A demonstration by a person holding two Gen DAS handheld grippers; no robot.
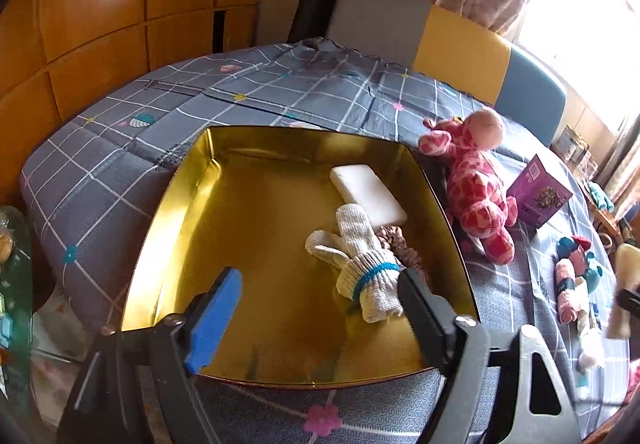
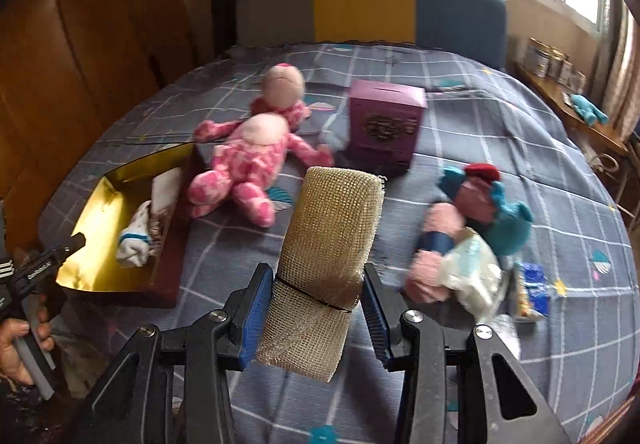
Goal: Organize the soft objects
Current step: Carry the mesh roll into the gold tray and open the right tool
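While the bed [image 2: 460,92] carries the scattered soft things, the gold tray [image 1: 168,228] sits at its near left as the collecting place, already holding a white sponge [image 1: 368,196], a knit glove [image 1: 360,264] and a scrunchie [image 1: 400,244]. Just right of it lies the pink plush giraffe [image 2: 248,160]. Raised above the cover, the mesh roll [image 2: 324,256] is clamped in the right claw [image 2: 318,308], probably bound for the tray. Over the tray, the left claw [image 1: 316,308] hangs wide and empty.

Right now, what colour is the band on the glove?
Blue, around the cuff of the glove; clearest in the left wrist view.
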